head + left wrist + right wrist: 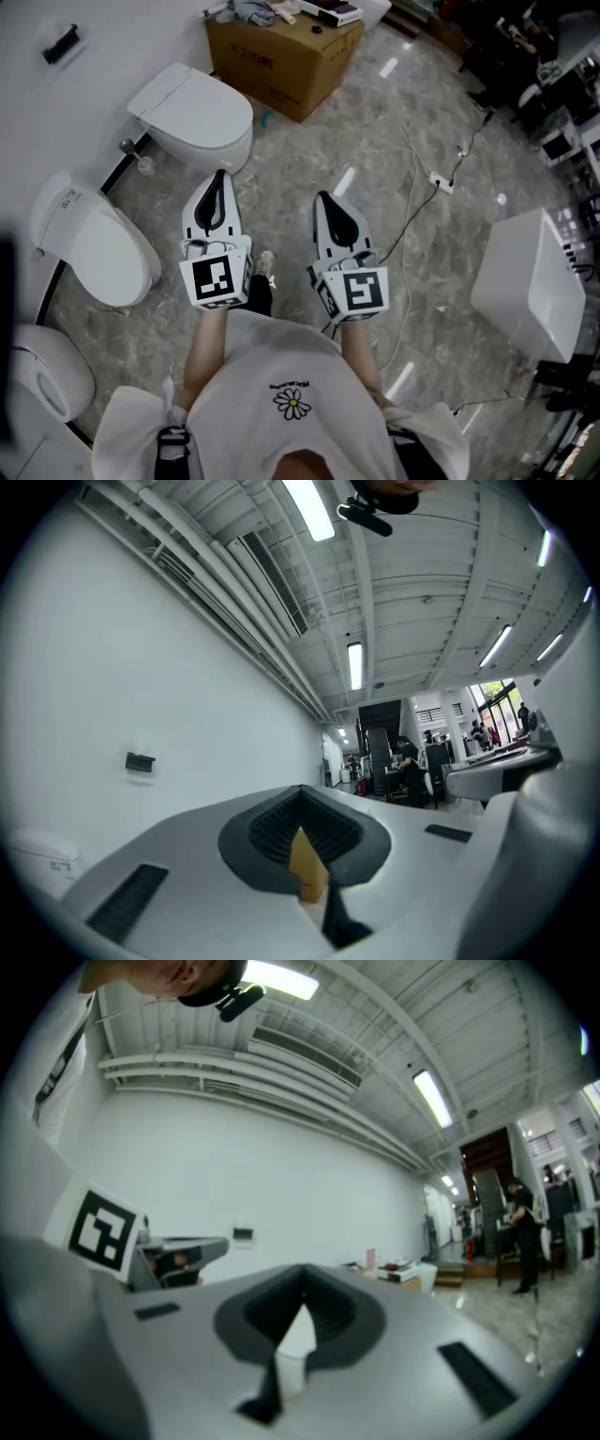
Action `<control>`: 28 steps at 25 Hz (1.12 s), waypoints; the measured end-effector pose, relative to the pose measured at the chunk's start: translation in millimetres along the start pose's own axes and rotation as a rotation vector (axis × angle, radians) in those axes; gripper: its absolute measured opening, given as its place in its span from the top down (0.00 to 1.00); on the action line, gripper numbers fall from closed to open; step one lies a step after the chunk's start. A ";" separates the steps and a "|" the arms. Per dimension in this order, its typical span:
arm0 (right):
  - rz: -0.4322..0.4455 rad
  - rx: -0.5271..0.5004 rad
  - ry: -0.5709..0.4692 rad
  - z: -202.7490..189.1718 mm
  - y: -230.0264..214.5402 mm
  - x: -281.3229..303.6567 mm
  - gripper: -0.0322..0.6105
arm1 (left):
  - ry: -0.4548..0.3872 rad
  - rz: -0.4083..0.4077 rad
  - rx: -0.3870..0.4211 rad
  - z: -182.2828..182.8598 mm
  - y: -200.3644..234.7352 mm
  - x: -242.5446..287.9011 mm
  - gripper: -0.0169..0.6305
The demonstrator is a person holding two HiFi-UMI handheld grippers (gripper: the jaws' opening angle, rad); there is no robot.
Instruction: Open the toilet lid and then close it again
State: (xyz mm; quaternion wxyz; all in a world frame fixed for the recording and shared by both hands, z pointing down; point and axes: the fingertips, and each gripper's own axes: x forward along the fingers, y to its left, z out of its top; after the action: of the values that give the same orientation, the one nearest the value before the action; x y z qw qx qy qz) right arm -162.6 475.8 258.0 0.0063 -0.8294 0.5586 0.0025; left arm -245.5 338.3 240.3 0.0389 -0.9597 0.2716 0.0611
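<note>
In the head view, three white toilets stand along the left wall with their lids down: a far toilet (195, 114), a middle toilet (94, 246) and a near toilet (49, 371). My left gripper (218, 180) hangs in the air over the marble floor, to the right of the middle toilet and below the far one, touching neither. My right gripper (324, 199) is level beside it. Both are shut with nothing between the jaws. The left gripper view shows the shut left gripper (302, 803) before a white wall. In the right gripper view the shut right gripper (302, 1281) also faces the wall.
A cardboard box (281, 54) with loose items on top stands against the far wall. A white cabinet-like unit (527, 286) is at the right. Cables and a power strip (442, 183) lie on the floor. A toilet brush (142, 165) stands between the far and middle toilets.
</note>
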 end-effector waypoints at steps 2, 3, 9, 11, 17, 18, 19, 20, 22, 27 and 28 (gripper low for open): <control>0.018 0.017 0.016 -7.2 1.8 28.1 0.90 | 0.002 -0.005 0.016 -4.4 6.7 20.3 0.93; 0.029 0.015 0.025 -9.2 1.4 41.1 0.90 | -0.004 -0.004 0.013 -5.6 8.6 30.3 0.93; 0.068 0.004 0.044 -7.0 -0.8 130.3 0.90 | -0.044 0.005 0.037 -5.2 41.0 93.6 0.94; 0.077 -0.004 0.048 -4.9 -2.7 155.9 0.90 | -0.054 0.018 0.063 -4.8 52.9 113.2 0.94; 0.099 -0.005 0.092 -16.7 -5.0 202.2 0.90 | -0.025 0.041 0.059 -22.0 80.5 153.0 0.94; 0.105 -0.003 0.110 -21.4 -5.3 208.5 0.90 | -0.020 0.049 0.045 -26.2 83.6 158.0 0.94; 0.110 0.000 0.126 -25.3 -5.4 213.9 0.90 | -0.014 0.057 0.029 -30.5 85.9 162.6 0.94; 0.115 0.004 0.135 -28.5 -5.8 218.5 0.90 | -0.004 0.062 0.016 -34.9 87.3 166.9 0.93; 0.122 0.010 0.143 -32.4 -8.9 227.6 0.90 | 0.015 0.069 0.001 -42.7 88.4 176.0 0.94; 0.148 0.038 0.143 -40.6 -27.1 251.7 0.90 | 0.059 0.110 0.009 -56.2 91.2 195.2 0.94; 0.158 0.040 0.139 -41.6 -32.0 259.6 0.90 | 0.065 0.125 0.014 -58.5 93.4 201.3 0.94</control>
State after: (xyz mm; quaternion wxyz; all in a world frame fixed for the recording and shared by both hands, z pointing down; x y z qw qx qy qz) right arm -35.4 246.7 297.0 -0.0161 -0.7808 0.6210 -0.0660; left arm -118.9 148.6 266.4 0.0330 -0.9420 0.3325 0.0303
